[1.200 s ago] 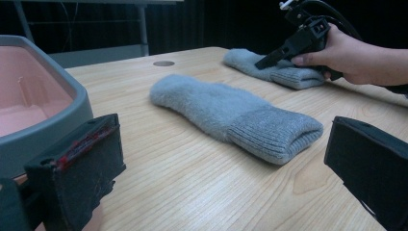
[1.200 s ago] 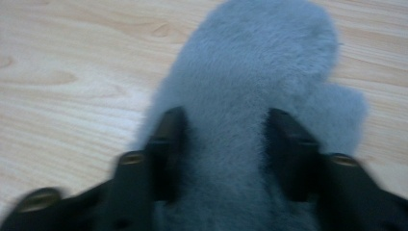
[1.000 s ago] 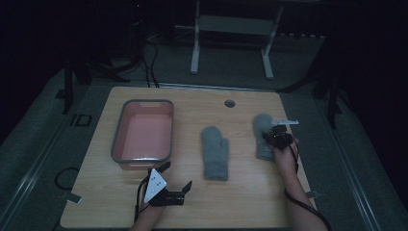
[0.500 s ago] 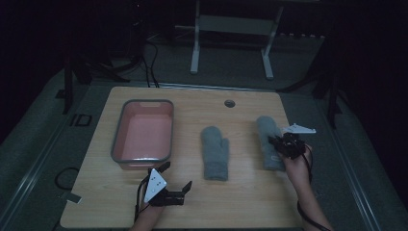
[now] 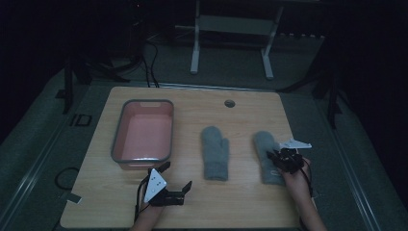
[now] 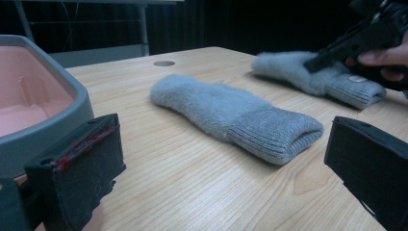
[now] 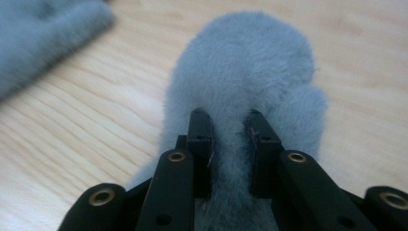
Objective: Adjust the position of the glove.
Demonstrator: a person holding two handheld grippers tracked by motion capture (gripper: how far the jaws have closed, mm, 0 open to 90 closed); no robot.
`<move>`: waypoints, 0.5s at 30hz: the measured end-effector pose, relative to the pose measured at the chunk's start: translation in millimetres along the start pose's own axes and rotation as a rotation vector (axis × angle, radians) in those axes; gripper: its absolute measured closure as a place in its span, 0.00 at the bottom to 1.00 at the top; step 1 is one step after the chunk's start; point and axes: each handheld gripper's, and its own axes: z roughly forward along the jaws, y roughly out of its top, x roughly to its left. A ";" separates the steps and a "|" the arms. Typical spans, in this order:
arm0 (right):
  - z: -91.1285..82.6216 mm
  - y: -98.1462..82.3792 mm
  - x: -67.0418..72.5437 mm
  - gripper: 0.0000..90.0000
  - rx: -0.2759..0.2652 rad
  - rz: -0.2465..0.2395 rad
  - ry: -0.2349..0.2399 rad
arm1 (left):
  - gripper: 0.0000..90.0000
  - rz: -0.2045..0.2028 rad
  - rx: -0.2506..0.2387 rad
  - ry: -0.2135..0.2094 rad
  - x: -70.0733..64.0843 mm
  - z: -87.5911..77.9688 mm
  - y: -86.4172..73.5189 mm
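Two grey fleece mittens lie on the wooden table. The middle mitten (image 5: 214,154) (image 6: 226,108) lies flat by itself, cuff toward the near edge. My right gripper (image 5: 275,156) (image 7: 226,120) pinches a ridge of fleece on the right mitten (image 5: 265,144) (image 7: 250,62). Its jaws have just been opening a little, but the fleece is still squeezed between the pads. My left gripper (image 5: 177,175) (image 6: 223,144) rests open near the front edge, with nothing between its jaws, pointing toward the middle mitten.
A pink tray with a grey rim (image 5: 115,139) (image 6: 72,91) stands at the left of the table, just beyond my left gripper. A round cable hole (image 5: 229,103) sits near the far edge. Dark floor and a white stand lie past the table.
My right gripper has drawn back toward the near edge, dragging the right mitten with it. The left gripper and the middle mitten have kept still.
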 end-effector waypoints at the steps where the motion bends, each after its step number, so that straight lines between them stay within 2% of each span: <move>1: 3.1 -1.8 -0.6 0.84 0.012 0.001 -0.008 | 0.00 0.000 0.000 0.000 0.0 0.0 0.0; 4: 11.1 -7.5 -2.7 0.81 0.029 0.012 -0.013 | 0.00 -0.001 0.000 0.000 0.1 0.1 0.0; 9: 12.7 -8.7 -2.5 0.71 0.021 0.026 -0.006 | 0.00 0.002 0.000 0.000 -0.2 0.0 0.0; 13: 6.2 -5.5 -1.8 0.57 0.012 0.043 0.004 | 0.00 0.003 -0.001 0.000 -0.2 0.0 0.0; 15: -0.3 -2.9 -0.5 0.53 -0.006 0.053 -0.004 | 0.00 0.002 0.000 0.001 -0.1 0.0 0.0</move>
